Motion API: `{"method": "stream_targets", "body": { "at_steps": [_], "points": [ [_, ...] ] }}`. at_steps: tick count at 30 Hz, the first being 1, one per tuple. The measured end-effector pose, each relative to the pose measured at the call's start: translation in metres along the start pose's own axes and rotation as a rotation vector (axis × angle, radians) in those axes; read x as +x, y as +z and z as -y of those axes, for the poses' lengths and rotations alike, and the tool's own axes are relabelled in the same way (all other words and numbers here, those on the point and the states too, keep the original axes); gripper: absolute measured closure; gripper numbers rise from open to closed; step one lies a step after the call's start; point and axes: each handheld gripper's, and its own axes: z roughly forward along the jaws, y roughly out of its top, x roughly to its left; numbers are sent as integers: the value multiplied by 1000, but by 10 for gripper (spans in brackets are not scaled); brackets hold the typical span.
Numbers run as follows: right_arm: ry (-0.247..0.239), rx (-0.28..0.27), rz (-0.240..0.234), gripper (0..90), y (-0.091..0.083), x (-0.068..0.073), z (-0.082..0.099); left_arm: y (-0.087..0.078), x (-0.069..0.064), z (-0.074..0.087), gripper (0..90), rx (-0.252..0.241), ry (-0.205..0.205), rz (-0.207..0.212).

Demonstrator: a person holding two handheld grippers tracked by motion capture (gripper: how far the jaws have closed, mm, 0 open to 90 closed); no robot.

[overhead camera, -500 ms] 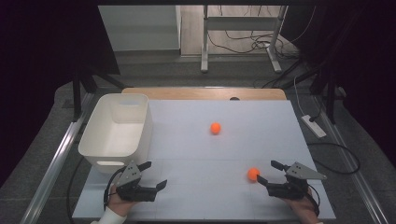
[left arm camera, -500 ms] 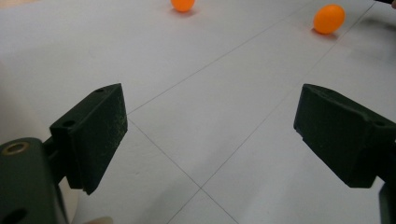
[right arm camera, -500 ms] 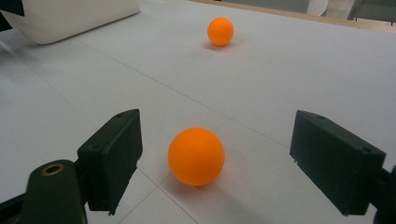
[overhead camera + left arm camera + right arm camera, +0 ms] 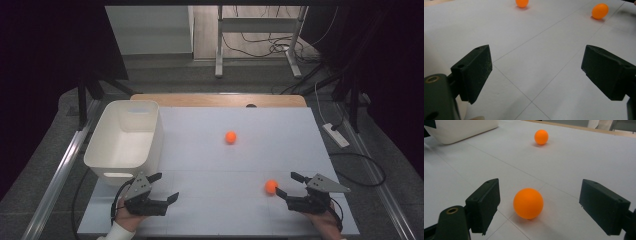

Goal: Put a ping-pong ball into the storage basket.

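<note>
Orange ball [image 4: 528, 203] lies on the white bench [image 4: 280, 150] between my right gripper's [image 4: 289, 184] wide-open jaws, untouched. Second ball [image 4: 230, 137] sits farther off, mid-bench. My left gripper [image 4: 165, 187] rests near the white bin [image 4: 125, 142], jaws open, empty.
</note>
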Motion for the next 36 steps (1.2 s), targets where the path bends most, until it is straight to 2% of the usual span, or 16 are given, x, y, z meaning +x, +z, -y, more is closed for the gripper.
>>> {"method": "stream_targets", "body": {
  "at_steps": [24, 36],
  "points": [
    [-4, -2, 5, 174, 1, -1, -1, 2, -3, 1, 113, 9, -1, -4],
    [-4, -8, 4, 175, 2, -1, -2, 5, -11, -9, 114, 5, 6, 2]
  ]
}}
